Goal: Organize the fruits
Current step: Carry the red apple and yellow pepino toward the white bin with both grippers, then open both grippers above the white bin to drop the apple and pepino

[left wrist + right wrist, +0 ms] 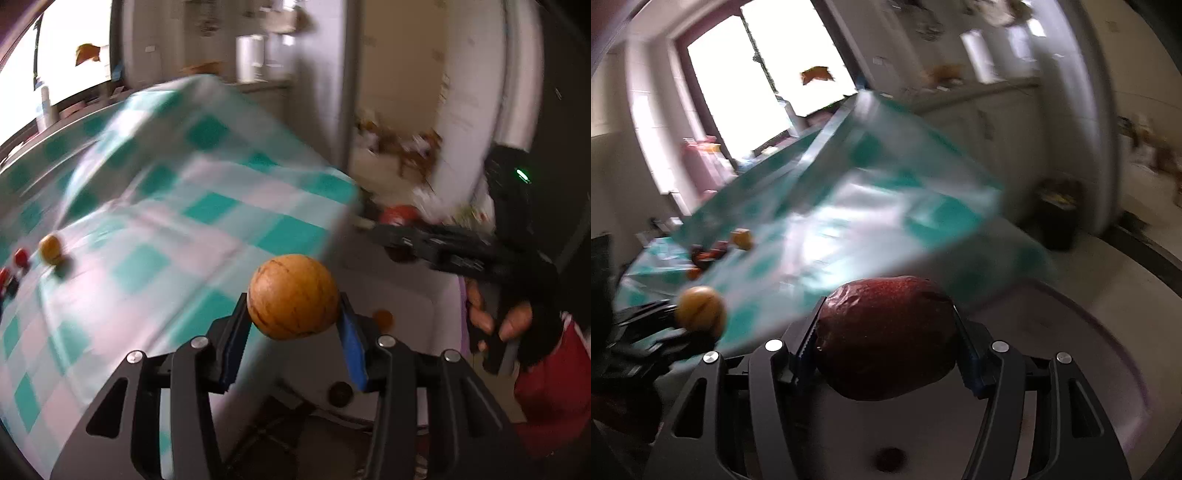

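A table draped in a teal-and-white checked cloth [192, 206] filled the middle of the left wrist view, heavily blurred by motion. Behind it, a bright window [768, 66] glowed white, with a small orange leaf-like shape [817, 74] on the glass. To the right, a pale counter [979, 88] held white containers too blurred to identify. A dark bin [1058, 218] stood on the floor near the table's corner.

orange round fruit [293, 296] – held aloft | dark red fruit [886, 338] – held aloft
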`<state>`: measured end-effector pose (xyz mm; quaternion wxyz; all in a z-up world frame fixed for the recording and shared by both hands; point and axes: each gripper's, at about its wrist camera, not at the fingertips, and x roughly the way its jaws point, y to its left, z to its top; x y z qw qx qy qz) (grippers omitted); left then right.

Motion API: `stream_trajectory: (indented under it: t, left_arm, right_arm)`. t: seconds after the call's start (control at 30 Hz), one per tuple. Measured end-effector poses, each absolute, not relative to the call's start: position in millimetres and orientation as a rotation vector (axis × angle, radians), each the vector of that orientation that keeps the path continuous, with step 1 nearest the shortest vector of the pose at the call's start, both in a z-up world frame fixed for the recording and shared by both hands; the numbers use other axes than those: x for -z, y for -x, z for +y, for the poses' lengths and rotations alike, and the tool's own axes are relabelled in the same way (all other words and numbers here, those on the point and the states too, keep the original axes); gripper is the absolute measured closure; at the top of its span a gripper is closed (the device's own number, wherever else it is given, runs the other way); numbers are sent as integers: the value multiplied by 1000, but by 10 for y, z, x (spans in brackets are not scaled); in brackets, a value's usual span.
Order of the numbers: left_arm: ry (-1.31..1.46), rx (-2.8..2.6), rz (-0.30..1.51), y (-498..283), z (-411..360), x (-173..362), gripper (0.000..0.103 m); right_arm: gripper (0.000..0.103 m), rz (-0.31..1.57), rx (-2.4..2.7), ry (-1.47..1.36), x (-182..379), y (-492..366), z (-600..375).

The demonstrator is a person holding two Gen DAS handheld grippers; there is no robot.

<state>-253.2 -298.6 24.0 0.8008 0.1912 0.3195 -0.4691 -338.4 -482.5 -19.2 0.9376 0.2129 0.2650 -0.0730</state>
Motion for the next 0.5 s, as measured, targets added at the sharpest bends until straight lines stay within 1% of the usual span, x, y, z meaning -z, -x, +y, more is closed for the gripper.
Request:
stream_trajectory:
  t: [0.13,0.27,0.5]
  left_arm:
    - [-512,1085,740,2683,-3342,11,57]
    - [-607,1137,856,2707,-3729,411,57]
    - [-695,1088,1069,2509,-4212,1198,57]
  right_arm:
    - [42,705,305,-441,509,3302,-5050]
    - [42,865,383,-496,868,3160,-5265]
    - [42,1067,434,-441,1296,2810,-5395]
